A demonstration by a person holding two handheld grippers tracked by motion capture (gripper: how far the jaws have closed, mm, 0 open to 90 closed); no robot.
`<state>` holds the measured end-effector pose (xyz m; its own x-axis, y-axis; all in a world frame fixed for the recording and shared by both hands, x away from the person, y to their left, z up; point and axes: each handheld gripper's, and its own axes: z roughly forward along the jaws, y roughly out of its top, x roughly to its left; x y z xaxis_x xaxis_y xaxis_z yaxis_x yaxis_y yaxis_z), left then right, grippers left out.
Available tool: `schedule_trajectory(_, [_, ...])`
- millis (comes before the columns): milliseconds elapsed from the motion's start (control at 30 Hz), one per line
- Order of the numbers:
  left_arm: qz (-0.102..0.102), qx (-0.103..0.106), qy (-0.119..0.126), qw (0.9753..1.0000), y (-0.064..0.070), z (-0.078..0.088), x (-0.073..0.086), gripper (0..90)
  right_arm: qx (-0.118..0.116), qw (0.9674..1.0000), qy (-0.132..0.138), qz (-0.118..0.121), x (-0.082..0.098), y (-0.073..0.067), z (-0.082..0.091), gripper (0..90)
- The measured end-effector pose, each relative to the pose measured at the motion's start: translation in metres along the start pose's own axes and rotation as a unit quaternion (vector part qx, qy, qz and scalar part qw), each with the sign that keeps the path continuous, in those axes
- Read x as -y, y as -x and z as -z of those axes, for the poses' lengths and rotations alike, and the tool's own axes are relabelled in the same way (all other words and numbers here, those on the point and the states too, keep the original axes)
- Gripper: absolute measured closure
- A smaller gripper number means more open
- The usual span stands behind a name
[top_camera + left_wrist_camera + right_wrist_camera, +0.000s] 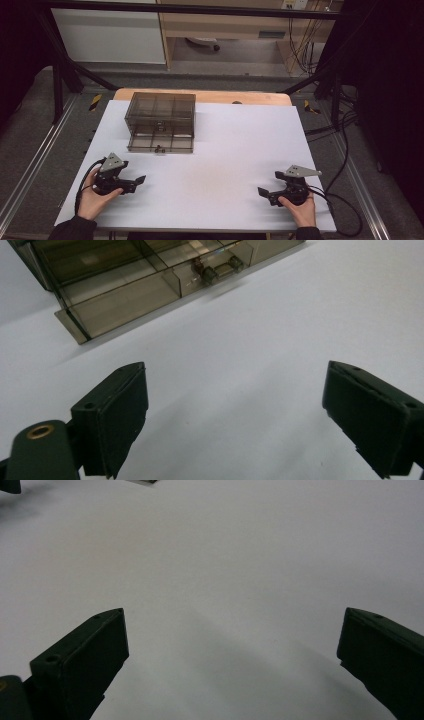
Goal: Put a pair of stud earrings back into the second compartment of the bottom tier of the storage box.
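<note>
High view: 2 grippers rest wide open on the white table, with the smoky drawer box ahead of them.

Left gripper has its jaws spread wide and grips nothing; in the left gripper view the drawer box sits beyond and above the jaws, its lower drawer pulled out and the small knob just past the gap's centre line. Right gripper is likewise fully spread and empty, well apart from the box. Judging from this, the left should lead: advance straight, centre the knob between both pads, then close gently so the light box does not slide.
</note>
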<state>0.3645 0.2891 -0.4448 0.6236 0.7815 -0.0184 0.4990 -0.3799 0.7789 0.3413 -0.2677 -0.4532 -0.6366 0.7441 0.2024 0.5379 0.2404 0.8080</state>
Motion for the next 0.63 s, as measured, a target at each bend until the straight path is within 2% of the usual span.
schedule_trajectory(633, [0.002, 0.001, -0.004, 1.0, -0.005, 0.001, 0.012, 10.4, -0.002, 1.0, -0.004, -0.003, 0.001, 0.0, 0.0, 0.7])
